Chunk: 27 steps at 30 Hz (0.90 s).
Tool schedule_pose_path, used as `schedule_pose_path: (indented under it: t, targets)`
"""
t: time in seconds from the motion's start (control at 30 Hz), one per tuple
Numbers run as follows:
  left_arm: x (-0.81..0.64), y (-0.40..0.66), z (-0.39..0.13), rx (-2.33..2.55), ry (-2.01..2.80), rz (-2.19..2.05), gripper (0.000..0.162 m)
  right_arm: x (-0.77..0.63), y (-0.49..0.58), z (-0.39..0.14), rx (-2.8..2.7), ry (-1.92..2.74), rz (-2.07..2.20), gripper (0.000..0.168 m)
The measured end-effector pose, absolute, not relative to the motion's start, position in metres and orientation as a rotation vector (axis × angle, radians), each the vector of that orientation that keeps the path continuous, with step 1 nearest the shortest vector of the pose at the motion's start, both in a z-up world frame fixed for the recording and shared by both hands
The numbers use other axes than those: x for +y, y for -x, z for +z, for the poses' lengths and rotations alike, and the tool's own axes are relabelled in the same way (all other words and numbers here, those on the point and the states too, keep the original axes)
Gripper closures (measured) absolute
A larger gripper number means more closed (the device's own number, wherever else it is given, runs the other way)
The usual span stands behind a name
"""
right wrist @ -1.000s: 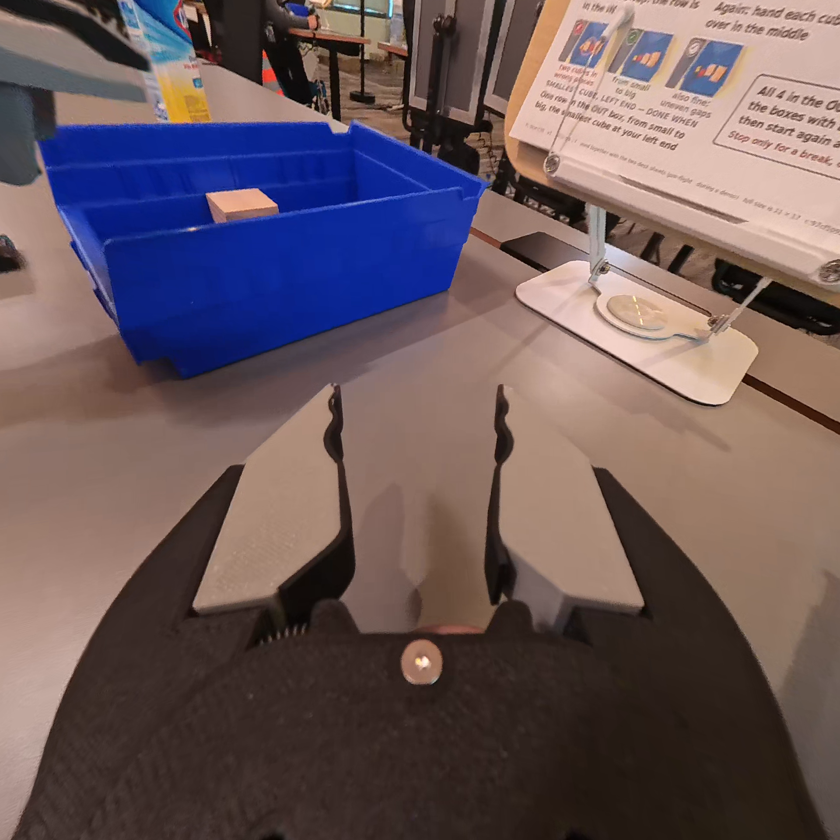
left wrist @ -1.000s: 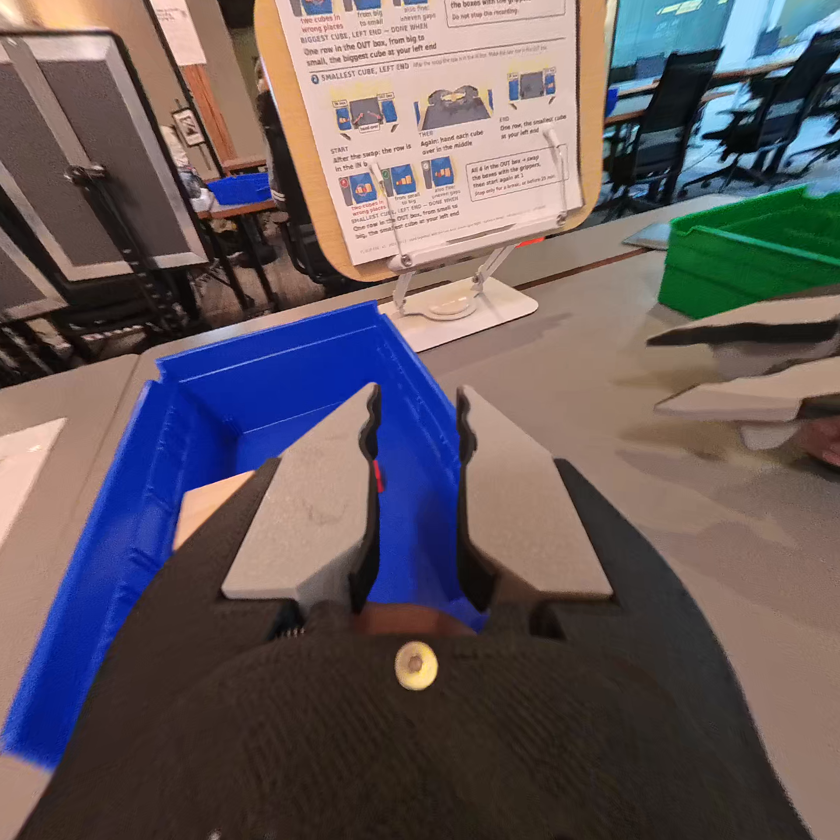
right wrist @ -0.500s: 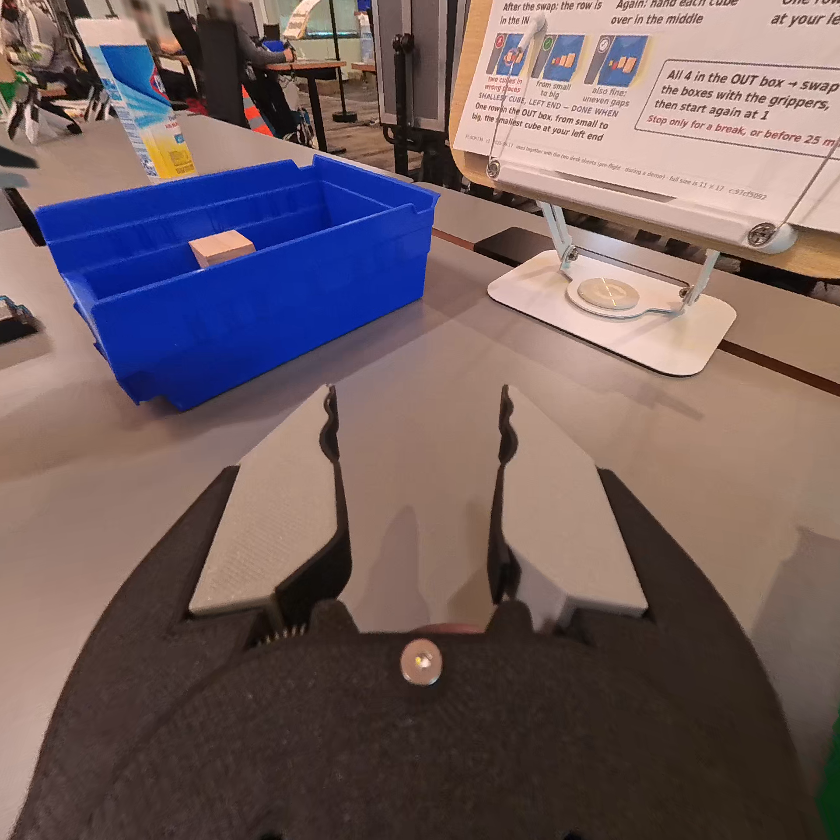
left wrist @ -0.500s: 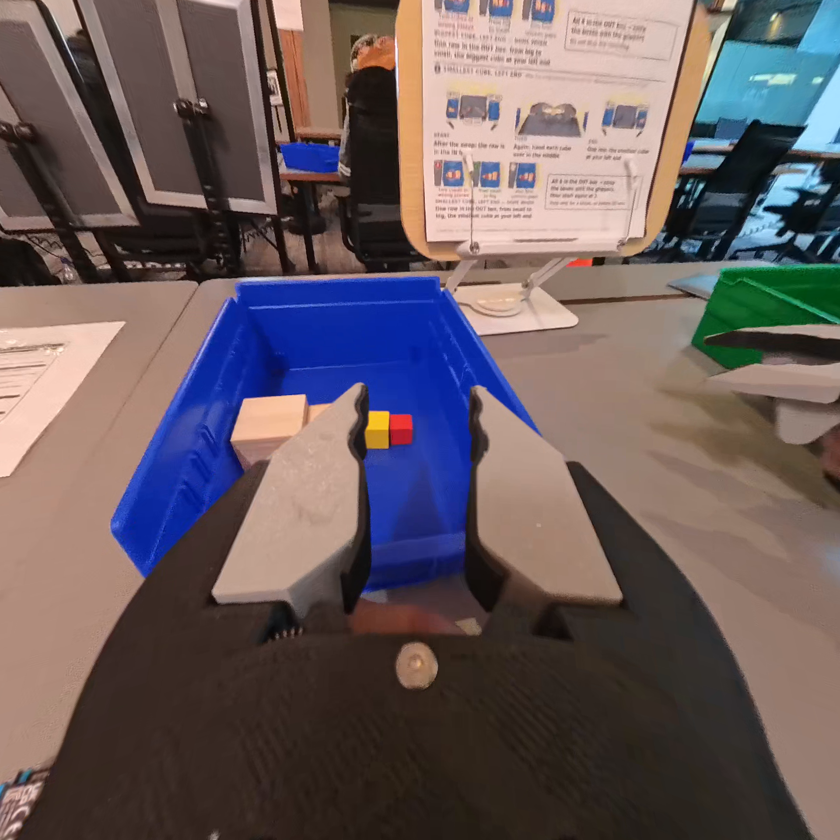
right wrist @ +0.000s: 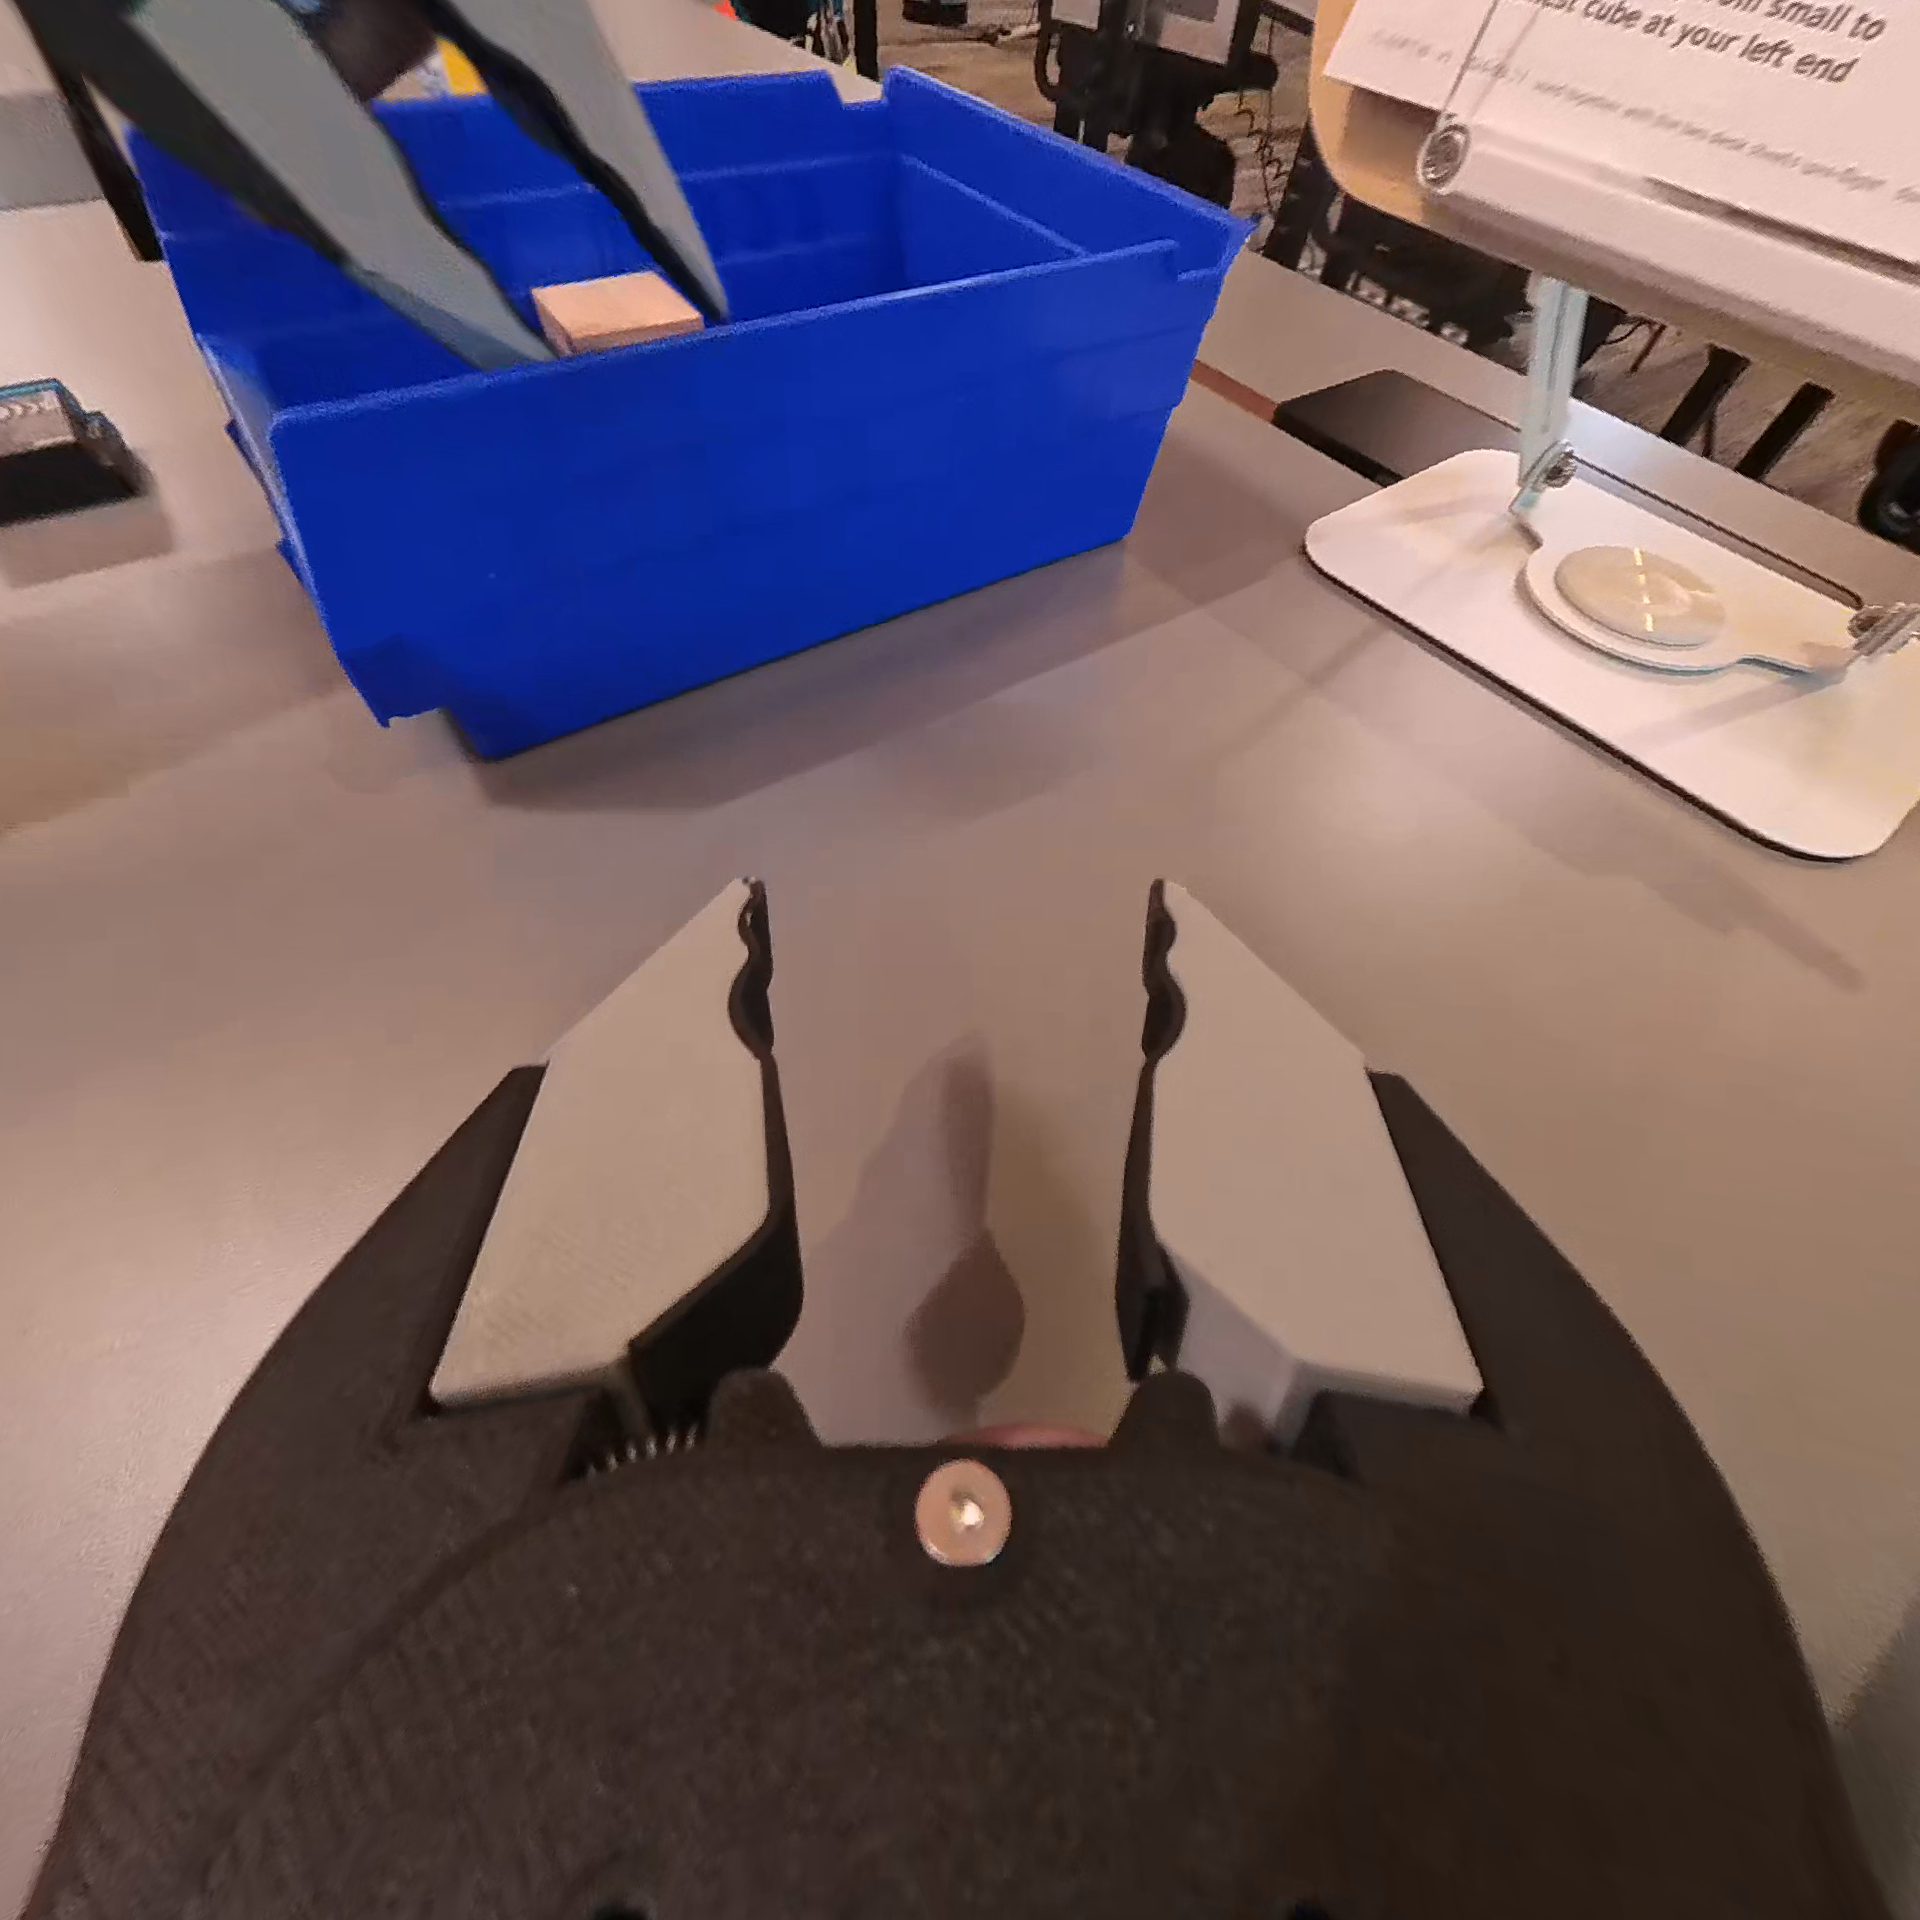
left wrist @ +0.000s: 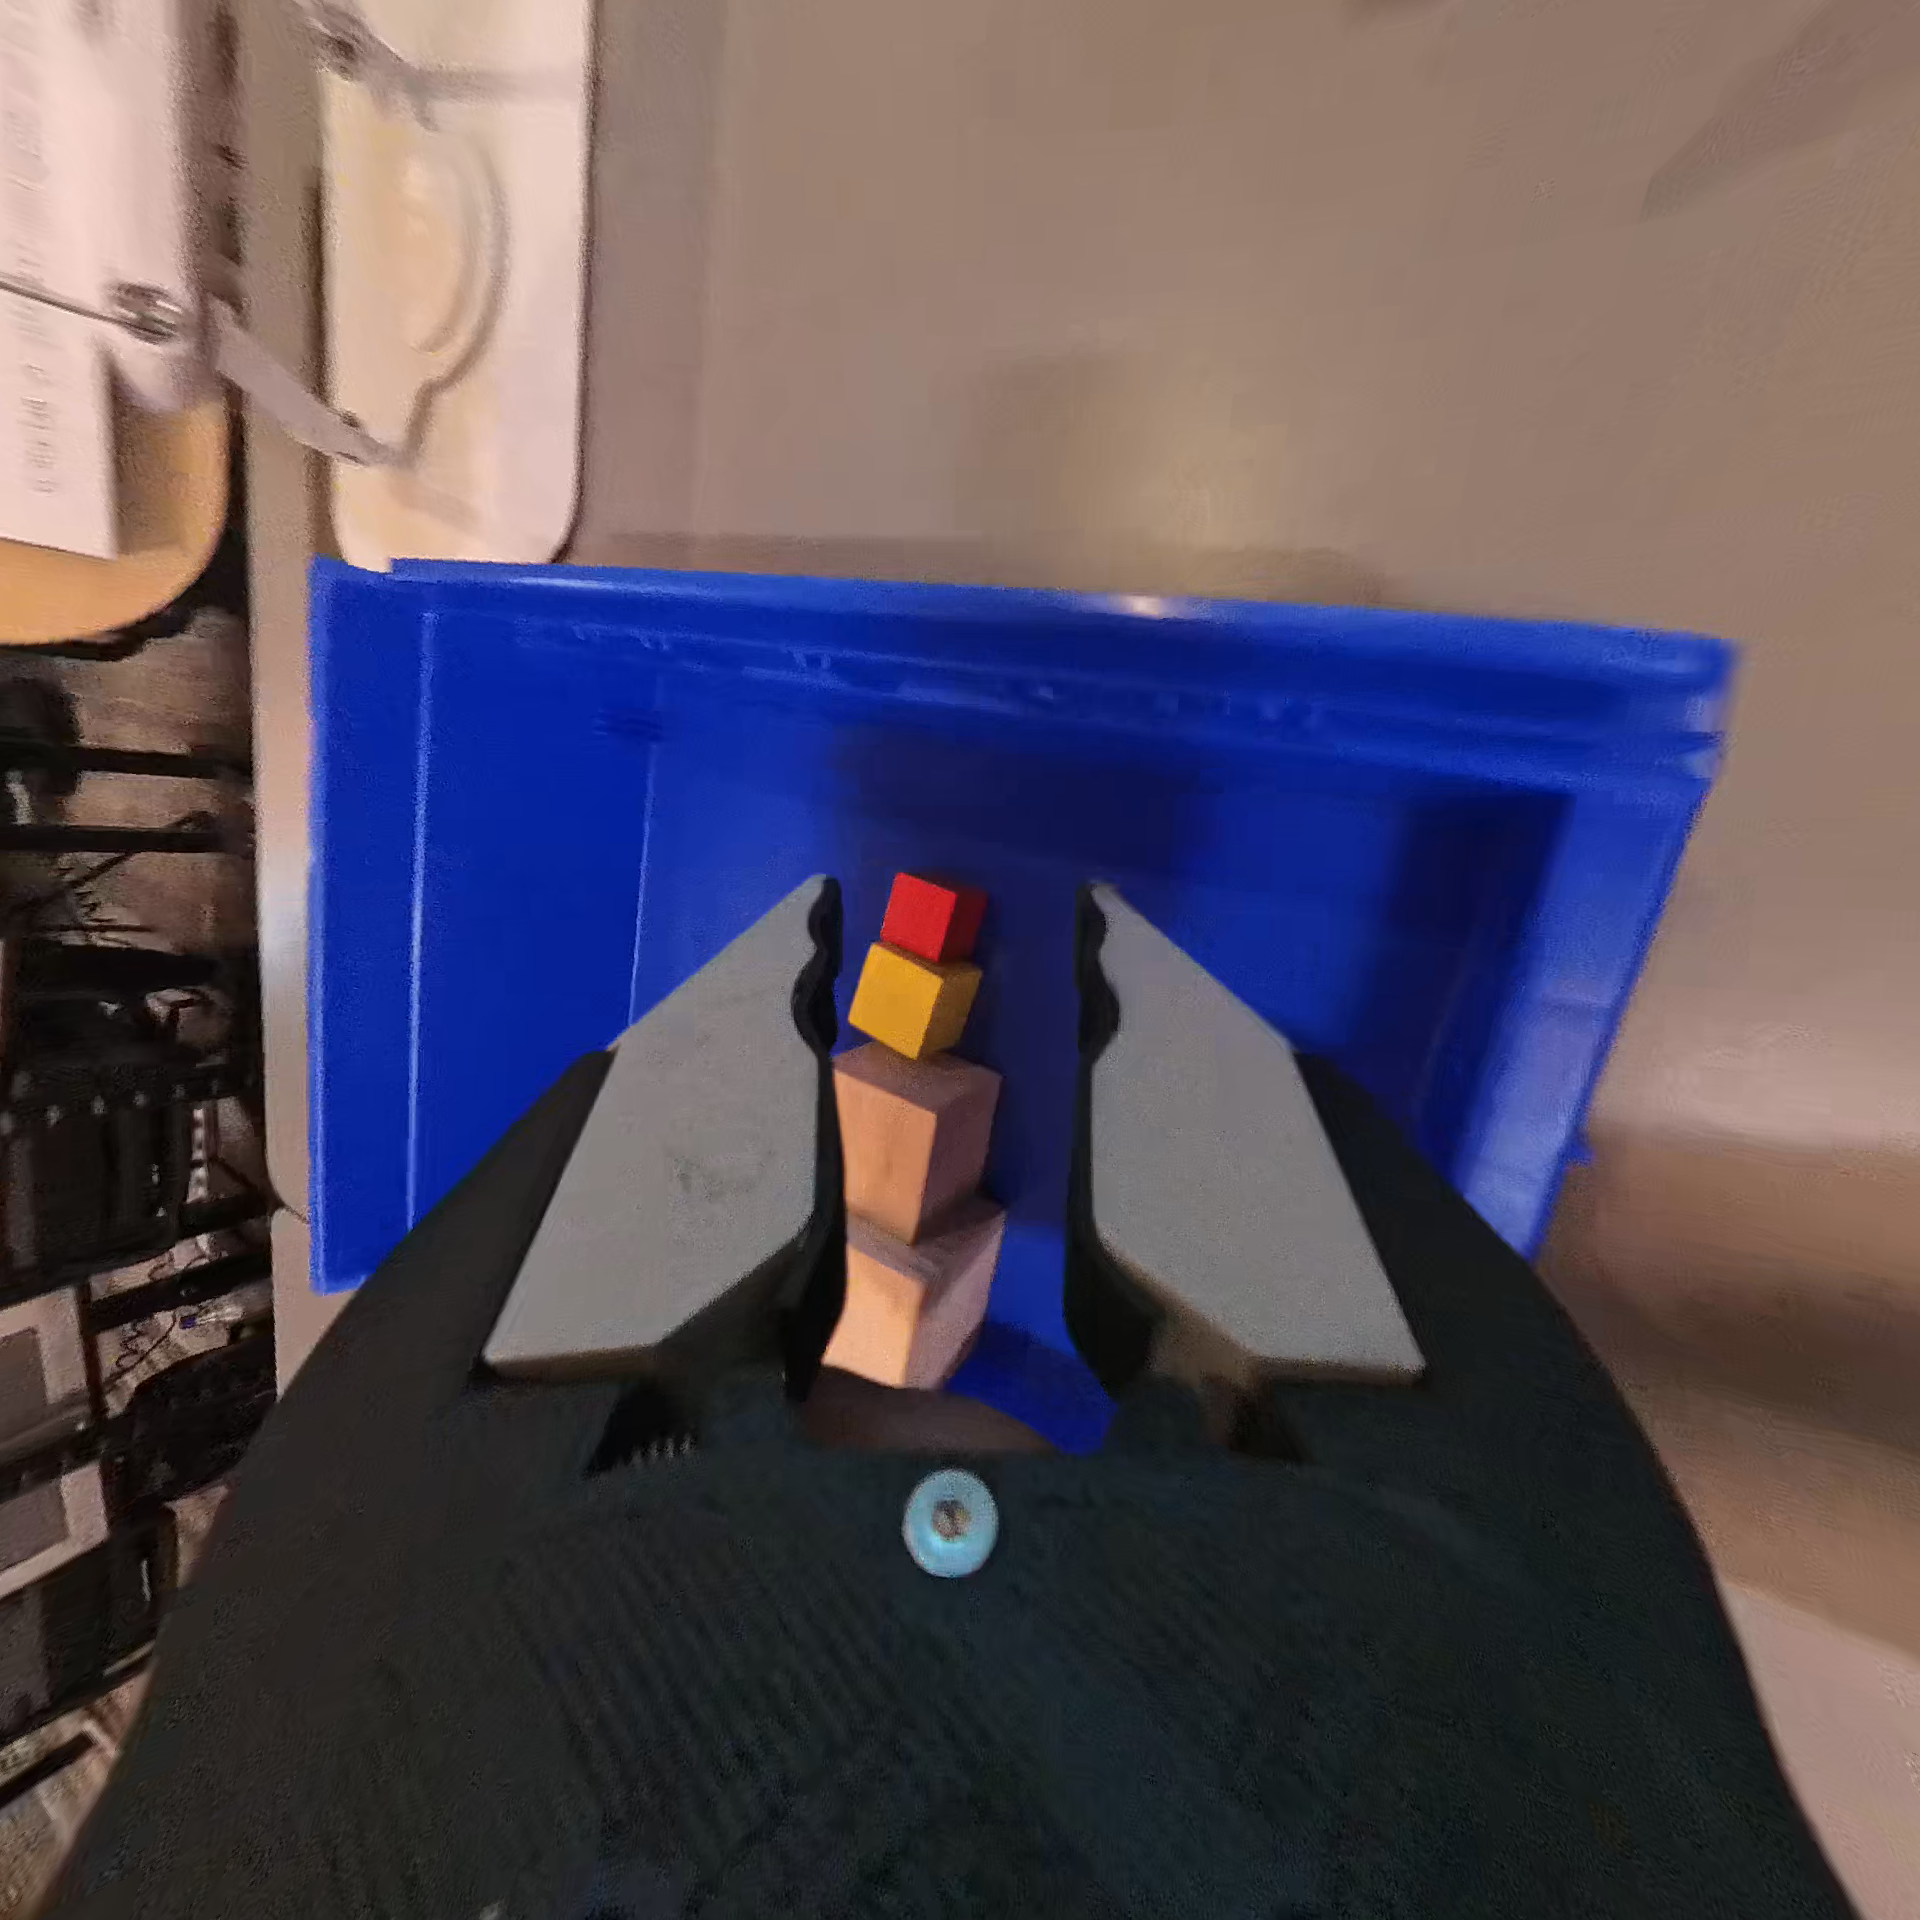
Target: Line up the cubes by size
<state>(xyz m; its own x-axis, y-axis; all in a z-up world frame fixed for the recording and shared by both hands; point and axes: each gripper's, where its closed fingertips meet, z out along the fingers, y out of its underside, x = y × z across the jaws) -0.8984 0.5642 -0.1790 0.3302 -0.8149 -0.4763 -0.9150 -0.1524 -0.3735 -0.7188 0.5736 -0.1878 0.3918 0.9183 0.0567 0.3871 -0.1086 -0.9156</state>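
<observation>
A blue bin holds a row of cubes: a small red cube, a yellow cube, a mid-size wooden cube and the largest wooden cube. My left gripper is open and points down into the bin, its fingers on either side of the row, touching nothing. In the right wrist view the left gripper's fingers hang over the bin beside the large wooden cube. My right gripper is open and empty above the grey table.
A white stand base carrying an instruction sheet on a board sits on the table right of the bin. A small black object lies at the left edge. The grey table spreads between my right gripper and the bin.
My left gripper has swung over the bin and tipped to look down on the cube row, its jaws a little wider. My right gripper has moved closer to the bin.
</observation>
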Motion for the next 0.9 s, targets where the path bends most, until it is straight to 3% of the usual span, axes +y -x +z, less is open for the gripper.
schedule_pose_path:
  t: [0.13,0.4,0.5,0.6,0.73,0.9]
  targets:
    - [0.584,0.899,-0.196,1.656,1.993,0.164,0.130,0.569,0.722,-0.190,-1.175,1.691,0.717,0.098]
    - [0.601,0.922,-0.234,1.865,2.099,0.216,0.124,0.568,0.723,-0.192,-1.163,1.718,0.786,0.098]
    - [0.603,0.922,-0.245,1.886,2.124,0.173,0.140,0.567,0.723,-0.190,-1.158,1.719,0.804,0.099]
    - [0.599,0.919,-0.246,1.873,2.159,0.107,0.141,0.567,0.722,-0.190,-1.163,1.721,0.800,0.099]
    - [0.596,0.922,-0.224,1.787,2.107,0.173,0.143,0.565,0.722,-0.187,-1.166,1.719,0.826,0.100]
    - [0.583,0.909,-0.149,1.464,1.797,0.267,0.142,0.552,0.725,-0.175,-1.174,1.707,0.995,0.099]
